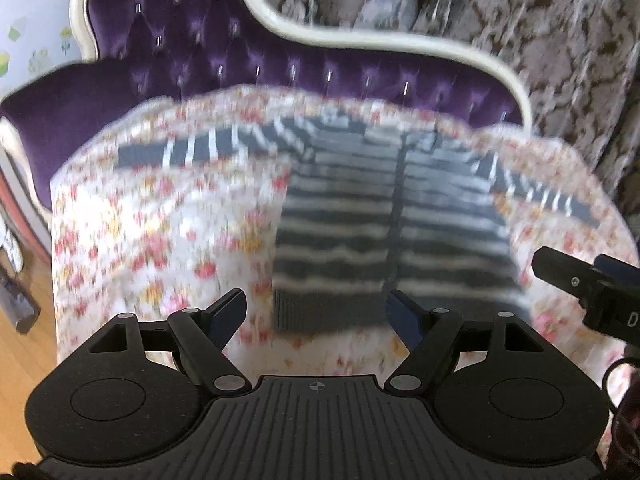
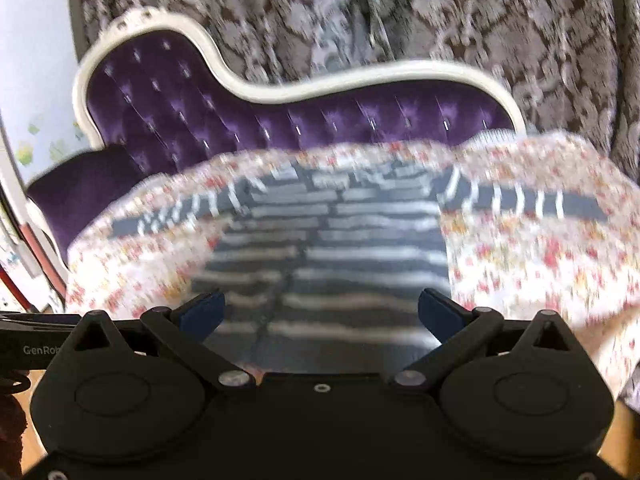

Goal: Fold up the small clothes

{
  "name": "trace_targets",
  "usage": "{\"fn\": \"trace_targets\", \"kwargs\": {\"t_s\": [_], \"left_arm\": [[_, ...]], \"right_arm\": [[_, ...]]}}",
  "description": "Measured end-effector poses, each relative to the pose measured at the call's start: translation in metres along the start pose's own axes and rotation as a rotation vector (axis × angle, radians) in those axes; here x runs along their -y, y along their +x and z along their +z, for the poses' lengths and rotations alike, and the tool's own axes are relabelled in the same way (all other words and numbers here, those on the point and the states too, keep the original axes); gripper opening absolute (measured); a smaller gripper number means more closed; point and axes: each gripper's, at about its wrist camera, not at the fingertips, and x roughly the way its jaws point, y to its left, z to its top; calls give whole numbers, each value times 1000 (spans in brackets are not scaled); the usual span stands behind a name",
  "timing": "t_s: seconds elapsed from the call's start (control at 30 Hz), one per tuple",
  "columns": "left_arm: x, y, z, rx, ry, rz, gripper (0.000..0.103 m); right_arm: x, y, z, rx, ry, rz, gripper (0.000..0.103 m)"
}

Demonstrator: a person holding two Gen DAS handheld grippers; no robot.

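Striped sweater [image 1: 392, 224] lies flat on floral cloth [image 1: 160, 240], unfolded; left gripper [image 1: 316, 312] & right gripper [image 2: 320, 312] wide open, empty. Next prob: grab a sleeve, fold inward

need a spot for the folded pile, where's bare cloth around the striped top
Widest bare patch: floral cloth left of the striped top, below its left sleeve. A narrower one right of the body, under the right sleeve. Crowded at the near hem, where left gripper and right gripper hover open.
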Motion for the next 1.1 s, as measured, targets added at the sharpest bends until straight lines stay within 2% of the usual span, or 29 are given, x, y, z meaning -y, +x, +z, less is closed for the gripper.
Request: {"fn": "trace_targets", "kwargs": {"t_s": [0.13, 0.27, 0.37, 0.5, 0.63, 0.83, 1.1], "left_arm": [[-7, -20, 30, 94, -16, -41, 76], [-20, -29, 55, 220, -69, -138, 76], [-29, -24, 73, 267, -107, -183, 77], [-36, -3, 95, 258, -132, -129, 77], [-46, 30, 113, 200, -160, -91, 77], [-58, 90, 114, 93, -143, -8, 77], [-69, 154, 116, 13, -93, 105, 77]], "right_arm": [[5, -10, 32, 79, 27, 66, 102], [8, -9, 57, 141, 36, 89, 102], [10, -2, 70, 189, 38, 102, 102], [12, 18, 81, 187, 36, 88, 102], [15, 47, 85, 139, 37, 92, 102], [15, 98, 80, 46, 33, 84, 102], [23, 166, 71, -81, 64, 83, 102]]}}
